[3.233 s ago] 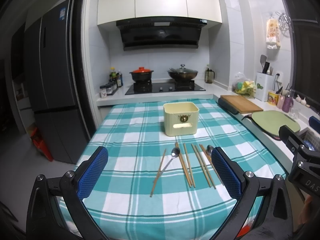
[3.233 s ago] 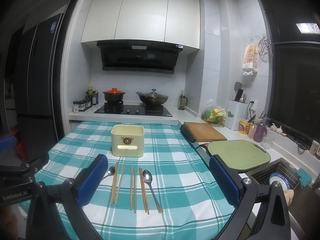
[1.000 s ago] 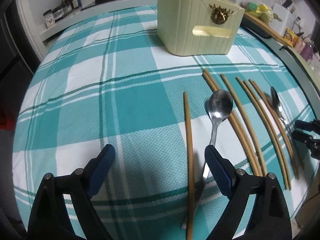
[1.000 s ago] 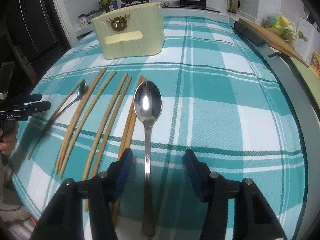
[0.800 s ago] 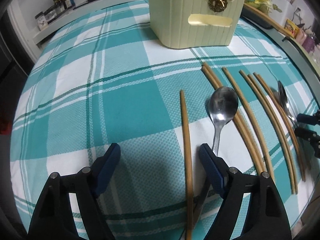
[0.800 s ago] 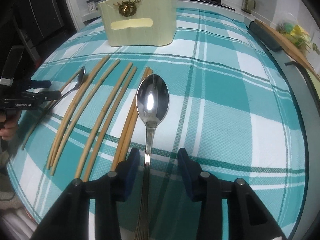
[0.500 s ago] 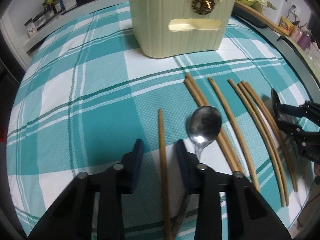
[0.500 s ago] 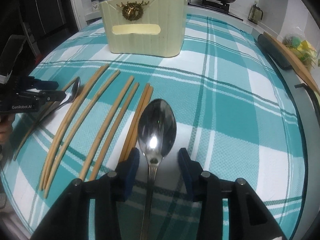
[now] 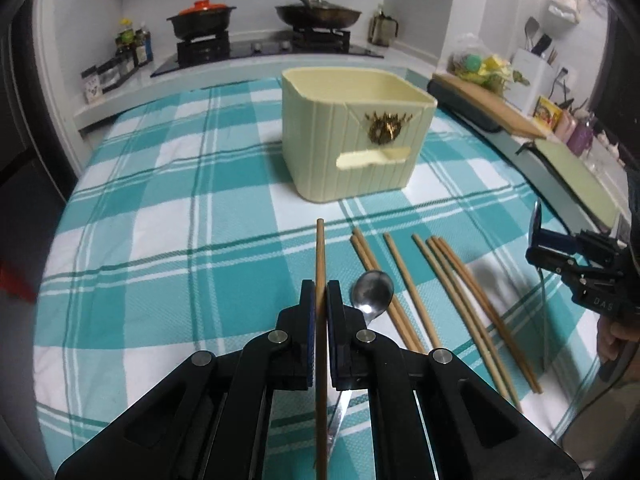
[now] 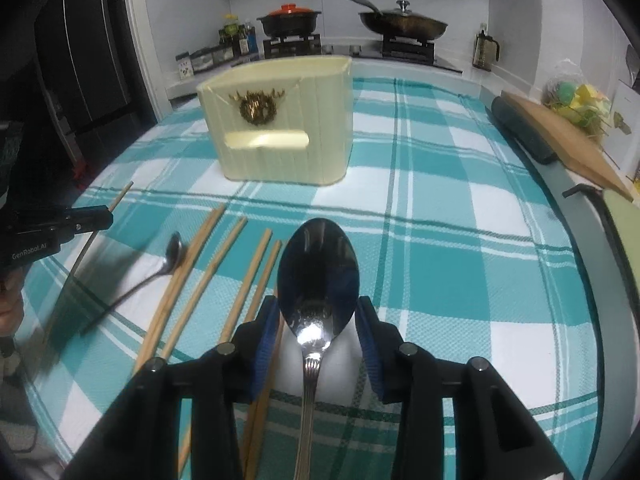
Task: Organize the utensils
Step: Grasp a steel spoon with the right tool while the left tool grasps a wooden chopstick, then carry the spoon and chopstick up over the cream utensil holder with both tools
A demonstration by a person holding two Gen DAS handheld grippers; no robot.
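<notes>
Left gripper [image 9: 320,300] clamps a chopstick [image 9: 320,248], right gripper [image 10: 318,320] grasps a spoon [image 10: 318,272]; cream bin [image 9: 356,140] shows nothing inside

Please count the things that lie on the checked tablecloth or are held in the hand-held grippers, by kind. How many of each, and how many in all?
Chopstick: 7
Spoon: 2
Cream box: 1
Total: 10
</notes>
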